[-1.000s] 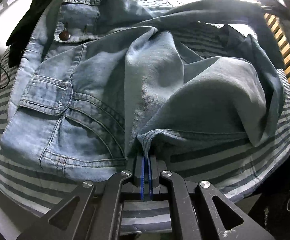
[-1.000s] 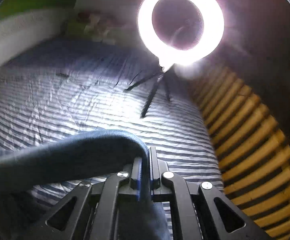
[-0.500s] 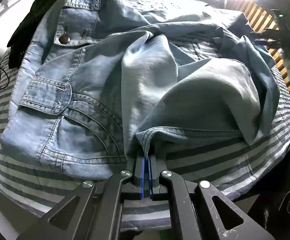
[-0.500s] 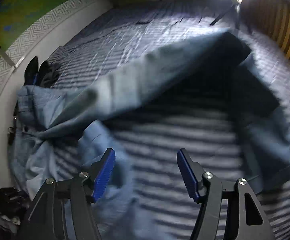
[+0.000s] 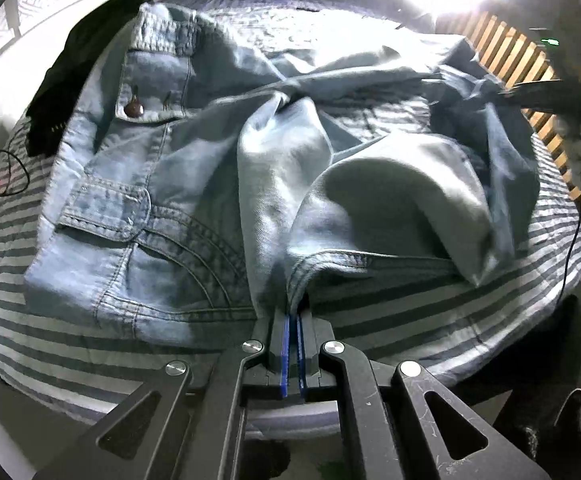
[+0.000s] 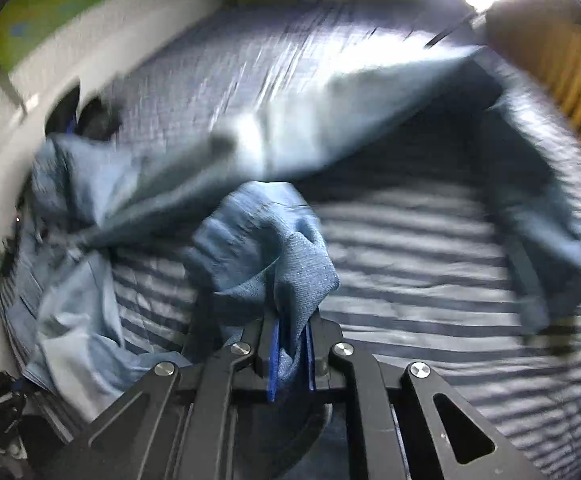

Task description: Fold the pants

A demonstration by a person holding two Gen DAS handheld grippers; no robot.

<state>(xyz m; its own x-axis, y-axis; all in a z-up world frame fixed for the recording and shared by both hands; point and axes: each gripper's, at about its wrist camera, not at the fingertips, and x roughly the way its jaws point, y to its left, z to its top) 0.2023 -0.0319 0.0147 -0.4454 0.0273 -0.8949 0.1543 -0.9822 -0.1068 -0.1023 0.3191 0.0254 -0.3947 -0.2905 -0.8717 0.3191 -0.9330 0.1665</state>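
Striped bedding (image 5: 430, 320) covers the bed on which the light-blue jeans (image 5: 162, 208) lie rumpled, waistband button up. At the jeans' near hem, the left tool (image 5: 293, 316) is pressed together, pinching denim. Beyond the jeans' far leg, the right tool (image 6: 290, 324) is closing on a bunched fold of them.

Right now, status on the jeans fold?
Left gripper shut on hem of jeans. Right gripper closing on a denim fold. Jeans bunched on striped bed; black garment beside waistband.
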